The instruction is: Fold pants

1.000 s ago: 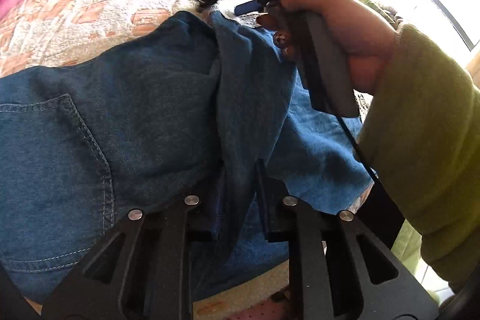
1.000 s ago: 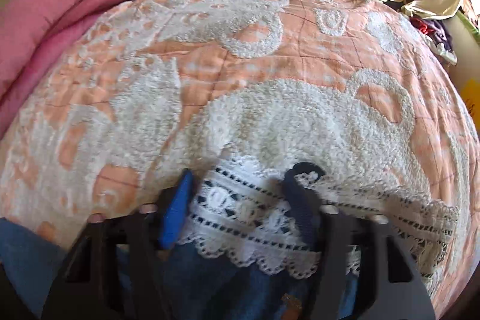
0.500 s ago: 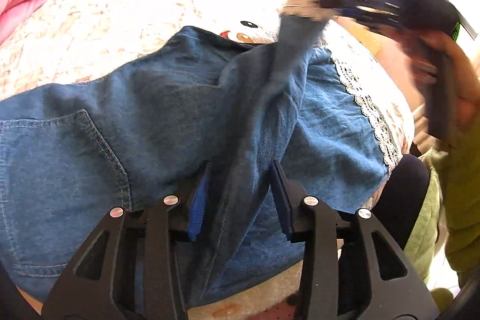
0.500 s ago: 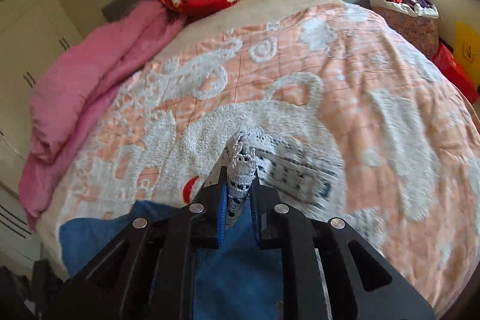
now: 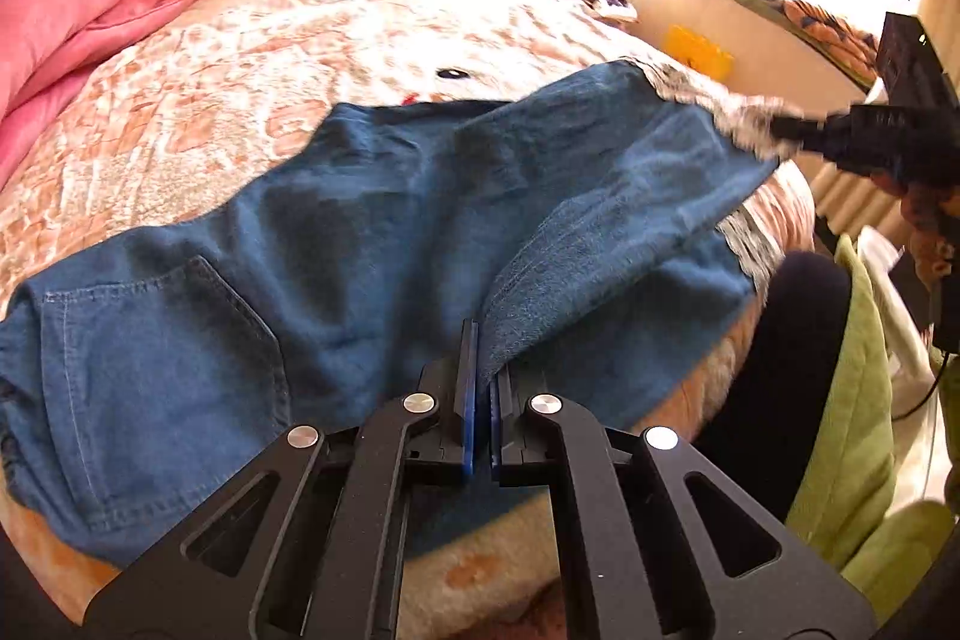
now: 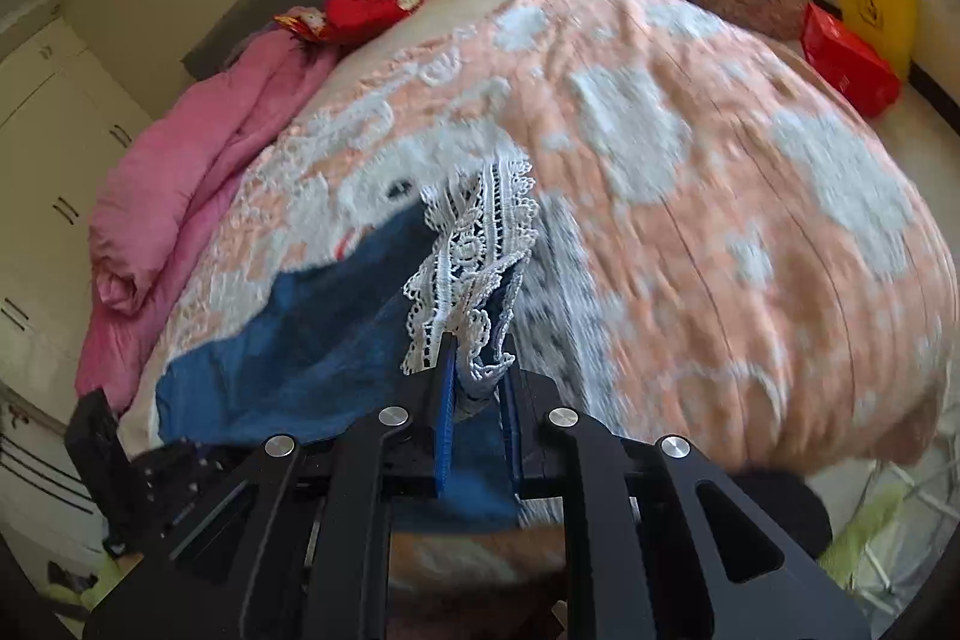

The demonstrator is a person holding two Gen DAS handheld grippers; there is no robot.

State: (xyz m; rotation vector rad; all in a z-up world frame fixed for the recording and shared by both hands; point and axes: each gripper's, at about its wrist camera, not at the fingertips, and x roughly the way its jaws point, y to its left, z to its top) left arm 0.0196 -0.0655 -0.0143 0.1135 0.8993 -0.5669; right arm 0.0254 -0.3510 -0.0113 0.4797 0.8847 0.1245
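Together we see blue denim pants (image 5: 372,244) spread across the near edge of a bed (image 5: 252,58) covered by a peach-and-white quilt. Our left gripper (image 5: 478,382) is clamped tight on a raised fold of denim. Only the right wrist view shows the right gripper (image 6: 477,388) pinching the white lace hem (image 6: 474,244). From the left view, that gripper appears blurred near the bed's right edge.
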